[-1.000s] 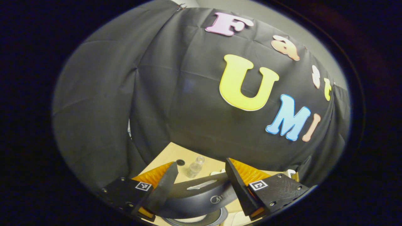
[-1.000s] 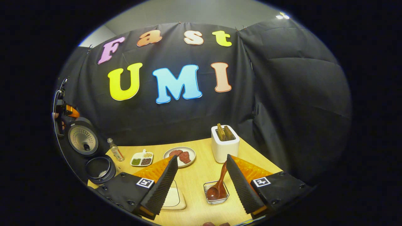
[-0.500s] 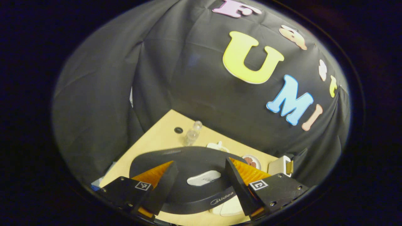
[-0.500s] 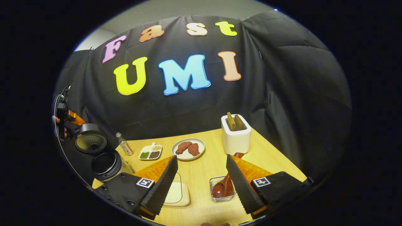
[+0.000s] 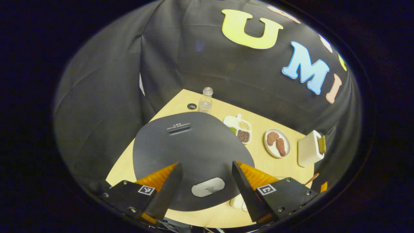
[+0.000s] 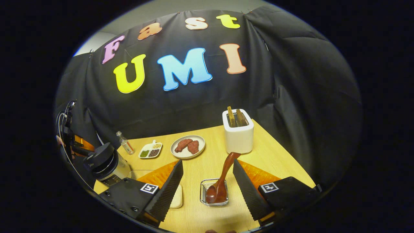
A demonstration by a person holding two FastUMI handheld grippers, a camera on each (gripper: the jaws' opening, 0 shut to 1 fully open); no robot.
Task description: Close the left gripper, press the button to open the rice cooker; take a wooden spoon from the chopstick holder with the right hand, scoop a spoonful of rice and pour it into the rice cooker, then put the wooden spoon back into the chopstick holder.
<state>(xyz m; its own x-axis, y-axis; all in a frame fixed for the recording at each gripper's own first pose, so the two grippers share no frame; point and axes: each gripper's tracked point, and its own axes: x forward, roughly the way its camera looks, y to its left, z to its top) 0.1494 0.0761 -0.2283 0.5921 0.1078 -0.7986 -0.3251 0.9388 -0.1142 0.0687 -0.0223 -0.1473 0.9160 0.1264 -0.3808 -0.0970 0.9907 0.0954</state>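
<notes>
We see a light wooden table [image 6: 207, 155] bearing a dark rice cooker [image 5: 190, 152] at its left end, a small clear bottle [image 6: 124, 145], a divided dish of grains [image 6: 150, 150], a plate of meat [image 6: 187, 146], a white toaster [image 6: 237, 134], a pale board [image 6: 176, 199], and a clear holder [image 6: 214, 196] with a wooden spoon [image 6: 221, 181].

Each gripper [image 6: 207, 187] has a black screwed housing with a square black-and-white marker tag and wedge-shaped ribbed fingers [image 6: 168, 191].
</notes>
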